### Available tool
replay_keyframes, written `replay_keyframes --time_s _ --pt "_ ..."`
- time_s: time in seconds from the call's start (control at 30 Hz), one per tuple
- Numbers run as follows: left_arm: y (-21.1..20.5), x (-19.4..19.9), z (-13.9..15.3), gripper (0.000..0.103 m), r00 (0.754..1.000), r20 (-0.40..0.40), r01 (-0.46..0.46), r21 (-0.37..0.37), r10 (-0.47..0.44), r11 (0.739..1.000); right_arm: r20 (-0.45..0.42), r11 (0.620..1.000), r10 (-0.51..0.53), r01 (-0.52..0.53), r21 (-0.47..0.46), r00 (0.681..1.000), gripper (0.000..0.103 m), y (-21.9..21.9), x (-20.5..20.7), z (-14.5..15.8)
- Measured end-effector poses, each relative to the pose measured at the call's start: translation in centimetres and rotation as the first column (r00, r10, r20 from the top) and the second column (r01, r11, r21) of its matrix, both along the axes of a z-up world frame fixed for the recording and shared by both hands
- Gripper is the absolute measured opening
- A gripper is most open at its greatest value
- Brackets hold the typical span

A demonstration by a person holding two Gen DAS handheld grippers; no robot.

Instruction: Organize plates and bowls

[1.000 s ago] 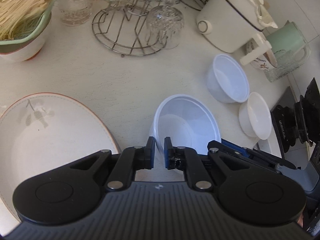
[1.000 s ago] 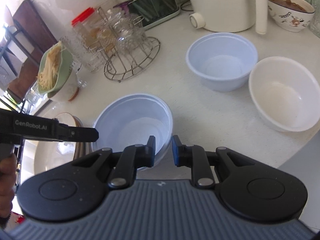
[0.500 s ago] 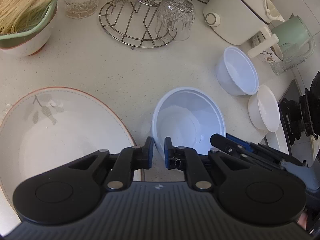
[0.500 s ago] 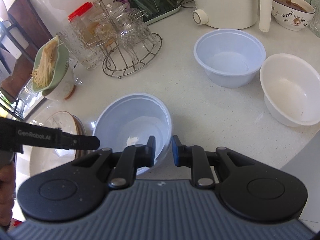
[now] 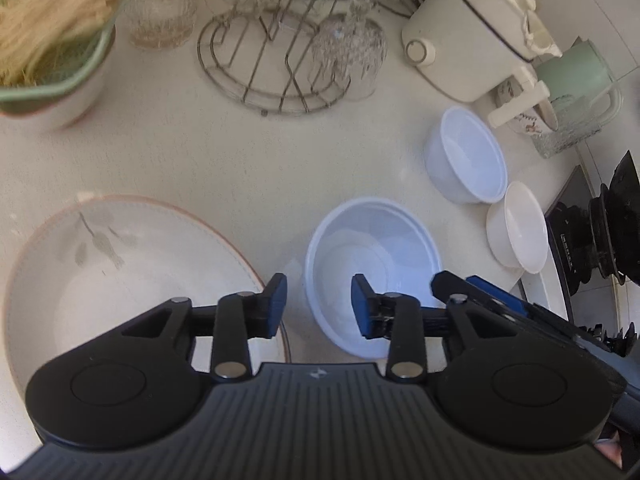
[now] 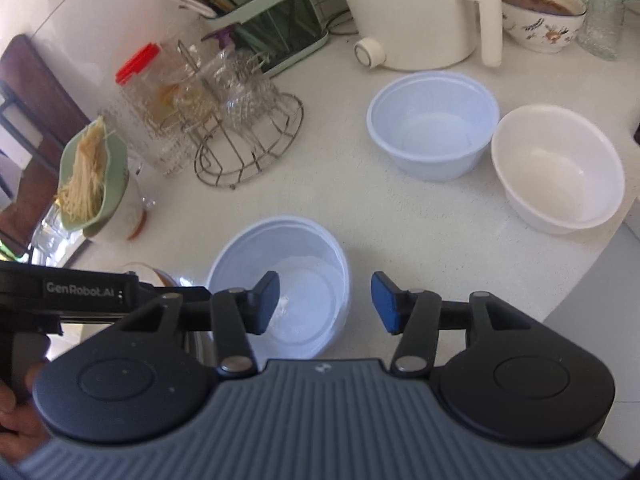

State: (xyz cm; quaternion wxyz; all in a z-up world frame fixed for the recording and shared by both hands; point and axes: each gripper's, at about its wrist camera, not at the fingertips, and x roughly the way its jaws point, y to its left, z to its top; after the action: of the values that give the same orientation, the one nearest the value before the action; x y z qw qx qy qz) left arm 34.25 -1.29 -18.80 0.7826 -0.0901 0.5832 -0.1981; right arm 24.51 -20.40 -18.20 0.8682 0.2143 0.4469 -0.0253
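Both jaws are opening. The left hand-held gripper (image 5: 318, 306) has its pads apart on either side of the near-left rim of the pale blue bowl (image 5: 374, 256), neither pad pressing on it. The right hand-held gripper (image 6: 325, 304) also stands part open, straddling the near-right rim of that same bowl (image 6: 280, 280) without gripping it. The bowl sits upright on the white table (image 5: 224, 160), just beside a large plate (image 5: 120, 280) with a leaf pattern, on its left in the left wrist view. Farther back stand 2 more bowls, touching or nearly so: a second blue bowl (image 6: 432, 124) and a white bowl (image 6: 558, 168). A wire rack (image 6: 248, 140) with glasses stands behind.
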Motion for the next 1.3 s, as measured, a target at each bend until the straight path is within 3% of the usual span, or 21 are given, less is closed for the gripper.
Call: replay_keyframes --time_s 0.13,0.5,0.9,1.3 --pt "0.7 0.2 1.6 0.051 0.999 0.036 0.002 -0.023 -0.001 1.0 0.038 0.999 -0.02 0.021 -0.027 0.999 0.054 0.1 -0.2 1.6" --pt "1.5 -0.6 8.9 0.051 0.978 0.208 0.008 -0.09 0.011 0.996 0.159 0.991 -0.121 0.128 -0.038 0.98 0.054 -0.8 -2.5 9.0" --pt "0.8 -2.7 13.8 0.051 0.939 0.332 0.121 -0.079 -0.088 0.99 0.215 0.982 -0.134 0.159 -0.103 0.967 0.054 0.1 -4.3 12.4" --pt "2.1 -4.2 15.2 0.051 0.928 0.348 0.175 -0.083 -0.136 0.981 0.235 0.974 -0.16 0.193 -0.122 0.959 0.054 1.3 -5.2 14.0"
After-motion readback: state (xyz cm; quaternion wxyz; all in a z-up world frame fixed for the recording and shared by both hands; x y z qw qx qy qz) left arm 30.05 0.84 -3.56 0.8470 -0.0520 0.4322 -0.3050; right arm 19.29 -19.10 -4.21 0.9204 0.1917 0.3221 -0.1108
